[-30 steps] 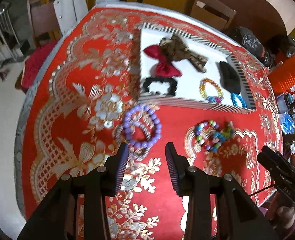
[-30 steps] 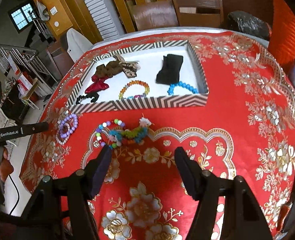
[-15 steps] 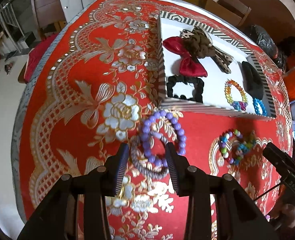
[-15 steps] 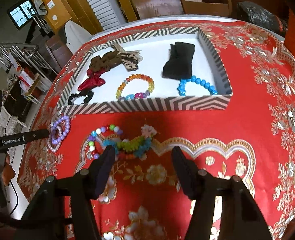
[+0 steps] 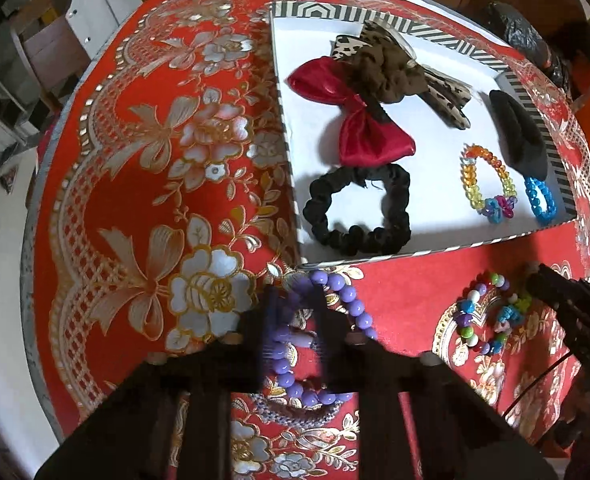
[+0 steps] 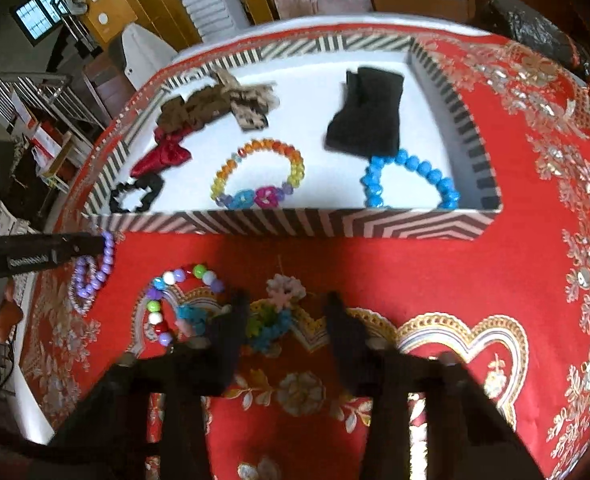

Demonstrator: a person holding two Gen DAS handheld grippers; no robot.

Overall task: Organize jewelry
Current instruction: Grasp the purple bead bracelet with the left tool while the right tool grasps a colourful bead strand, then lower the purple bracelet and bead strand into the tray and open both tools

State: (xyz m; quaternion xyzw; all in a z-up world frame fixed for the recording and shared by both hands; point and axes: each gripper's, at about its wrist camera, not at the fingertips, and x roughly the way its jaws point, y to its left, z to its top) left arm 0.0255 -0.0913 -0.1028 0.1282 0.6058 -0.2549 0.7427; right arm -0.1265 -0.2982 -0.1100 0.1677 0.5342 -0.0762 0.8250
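Purple bracelet (image 5: 327, 340) lay on the cloth (image 5: 135, 184) just before the tray (image 5: 415, 254), long axis toward it. Left gripper (image 5: 293, 320) straddled its near side, jaws part-open, contact blurred. Right gripper (image 6: 285, 320) open over the multicolour strand (image 6: 267, 322), partly hidden.

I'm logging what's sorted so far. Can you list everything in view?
Tray: 1, striped rim, white inside, on the cloth.
Bows: 1 red, 1 leopard brown, in tray.
Scrunchie: 1, black, in tray.
Black cloth: 1, in tray.
Bracelets in tray: rainbow, blue.
Bracelets on cloth: purple, multicolour.
Tablecloth: red, gold.
Left gripper: open, straddling the purple.
Right gripper: open, over the multicolour.
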